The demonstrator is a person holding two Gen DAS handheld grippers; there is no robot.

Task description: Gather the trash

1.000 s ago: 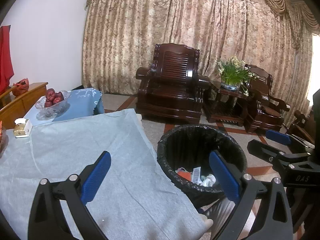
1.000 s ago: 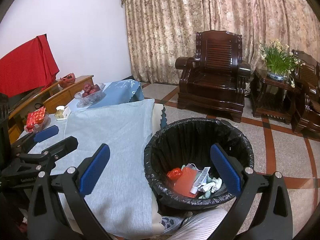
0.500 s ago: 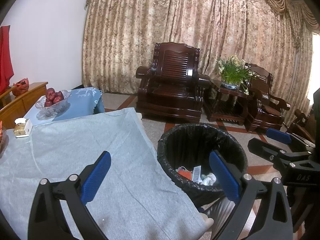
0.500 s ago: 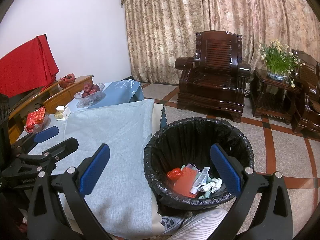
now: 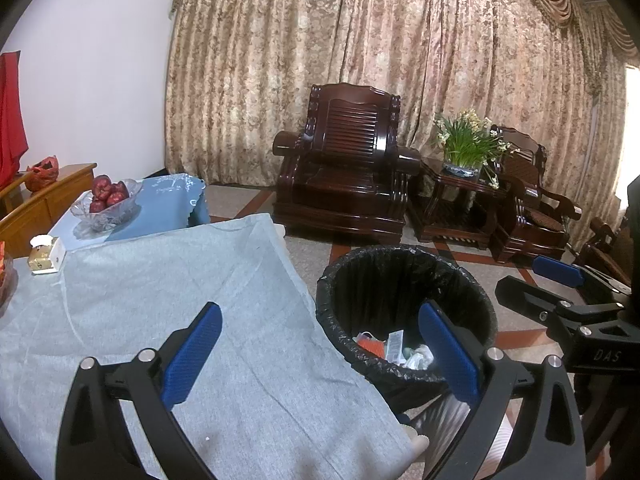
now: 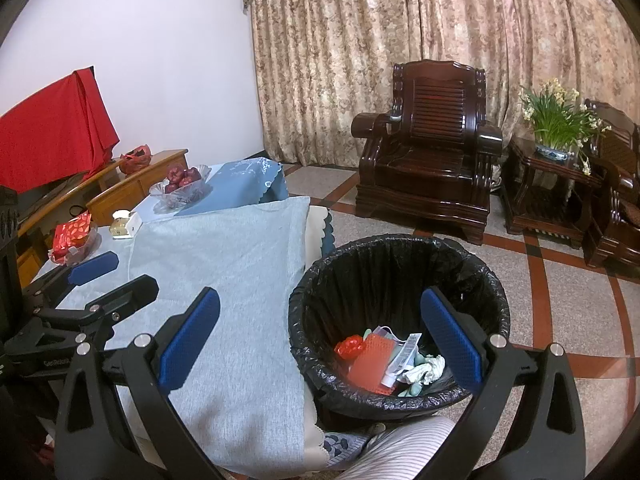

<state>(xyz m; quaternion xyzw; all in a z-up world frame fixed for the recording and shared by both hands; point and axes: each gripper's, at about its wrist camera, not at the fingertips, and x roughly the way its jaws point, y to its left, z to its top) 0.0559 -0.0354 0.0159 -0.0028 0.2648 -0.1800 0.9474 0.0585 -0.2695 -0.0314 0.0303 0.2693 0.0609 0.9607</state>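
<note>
below the right gripper (image 6: 320, 332), jaws apart and empty, the bin (image 6: 400, 316) stands upright, mouth up, holding trash (image 6: 384, 356); left gripper (image 5: 320, 344) likewise spread over the grey cloth (image 5: 180, 280).

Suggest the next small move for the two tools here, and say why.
Probably none beyond drawing both back to rest. The left tool and right tool are open and hold nothing, trash lies in the black-lined bin, and the grey cloth shows no loose litter. The red packet sits in a dish, so it looks kept.
</note>
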